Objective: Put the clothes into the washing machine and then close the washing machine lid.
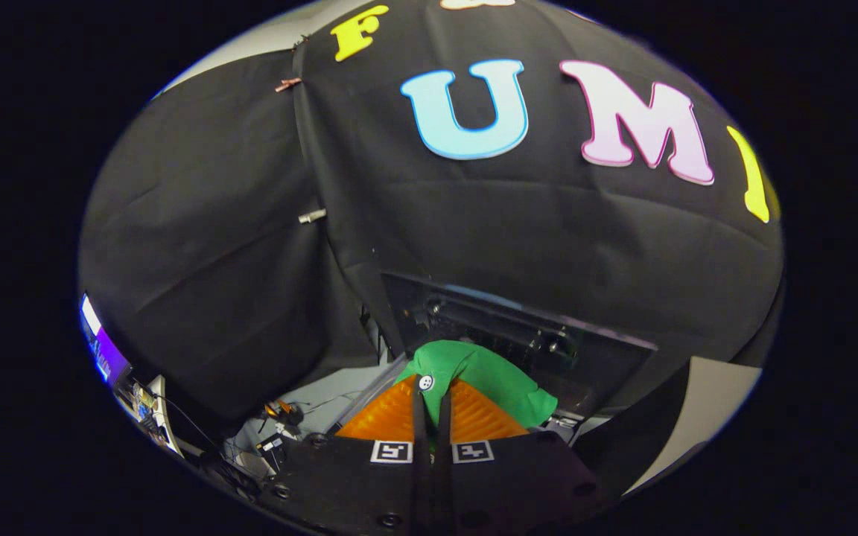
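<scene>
Fingers of your gripper [432, 417] are pressed nearly together, pinching a green garment [485, 380] that drapes over their tips. You hold it lifted in front of the washing machine's raised dark lid [548, 327], against the black cloth wall [213, 260].

1 green garment [490, 376], 1 hand-held gripper [433, 417] w/ 2 fingers nipping it

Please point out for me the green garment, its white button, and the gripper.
green garment [492, 376]: gripper view, on the bunched cloth beyond the fingers.
white button [425, 383]: gripper view, on the button's face.
gripper [433, 406]: gripper view, midway between the fingertips, closed on the garment.
</scene>
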